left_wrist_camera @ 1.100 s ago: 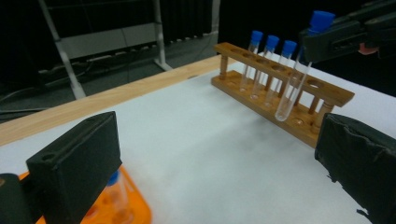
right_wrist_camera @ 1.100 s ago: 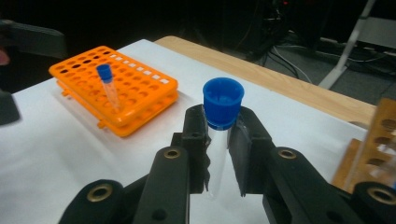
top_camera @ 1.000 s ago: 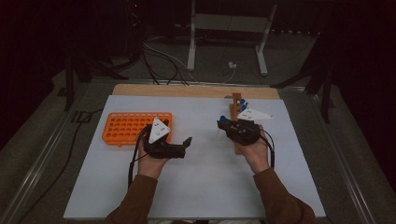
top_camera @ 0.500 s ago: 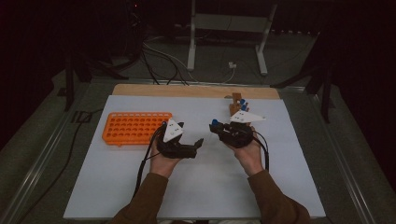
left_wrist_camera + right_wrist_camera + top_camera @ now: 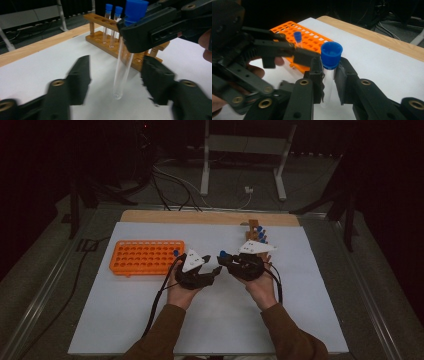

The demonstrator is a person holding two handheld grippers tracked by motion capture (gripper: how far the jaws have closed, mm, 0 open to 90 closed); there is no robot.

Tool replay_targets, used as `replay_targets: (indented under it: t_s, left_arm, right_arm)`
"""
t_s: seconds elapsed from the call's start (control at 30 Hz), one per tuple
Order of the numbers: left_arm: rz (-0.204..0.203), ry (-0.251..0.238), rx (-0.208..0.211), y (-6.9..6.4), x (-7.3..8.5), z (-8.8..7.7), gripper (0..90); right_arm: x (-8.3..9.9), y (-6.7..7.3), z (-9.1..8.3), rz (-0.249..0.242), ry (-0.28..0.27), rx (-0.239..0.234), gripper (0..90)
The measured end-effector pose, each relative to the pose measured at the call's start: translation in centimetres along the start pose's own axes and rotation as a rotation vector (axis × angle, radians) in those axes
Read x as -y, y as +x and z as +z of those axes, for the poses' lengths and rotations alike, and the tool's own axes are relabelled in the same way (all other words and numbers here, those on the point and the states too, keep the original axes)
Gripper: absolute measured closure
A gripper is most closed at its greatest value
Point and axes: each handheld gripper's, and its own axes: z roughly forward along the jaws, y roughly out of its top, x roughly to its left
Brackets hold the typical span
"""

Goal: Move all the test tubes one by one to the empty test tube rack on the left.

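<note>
My right gripper (image 5: 328,68) is shut on a clear test tube (image 5: 327,82) just under its blue cap (image 5: 331,54). The tube (image 5: 122,72) hangs upright above the white mat. My left gripper (image 5: 116,63) faces it with a jaw on each side of the glass, neither pad touching. Its jaws have just been closing around the tube. From above, the left gripper (image 5: 212,270) and the right gripper (image 5: 226,257) meet tip to tip at mid table. An orange tube rack (image 5: 147,257) lies to the left, holding one blue-capped tube (image 5: 297,37).
A wooden rack (image 5: 100,40) with two blue-capped tubes (image 5: 112,25) stands behind the right hand, near the wooden board (image 5: 210,217) at the mat's far edge. Cables trail from both grippers toward the person. Dark floor with stands and wires (image 5: 200,180) lies beyond the table.
Both hands have come together at the middle of the table, the left moving right, the right moving left. The left jaws have narrowed and now stand around the tube that the right gripper holds.
</note>
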Motion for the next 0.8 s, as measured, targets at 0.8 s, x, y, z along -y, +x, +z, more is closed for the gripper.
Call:
replay_targets:
  t_s: [0.8]
  left_arm:
    - [0.010, 0.005, 0.042, 0.08, 0.25, 0.21, 78.0]
  right_arm:
    - [0.03, 0.29, 0.24, 0.006, 0.000, -0.031, 66.0]
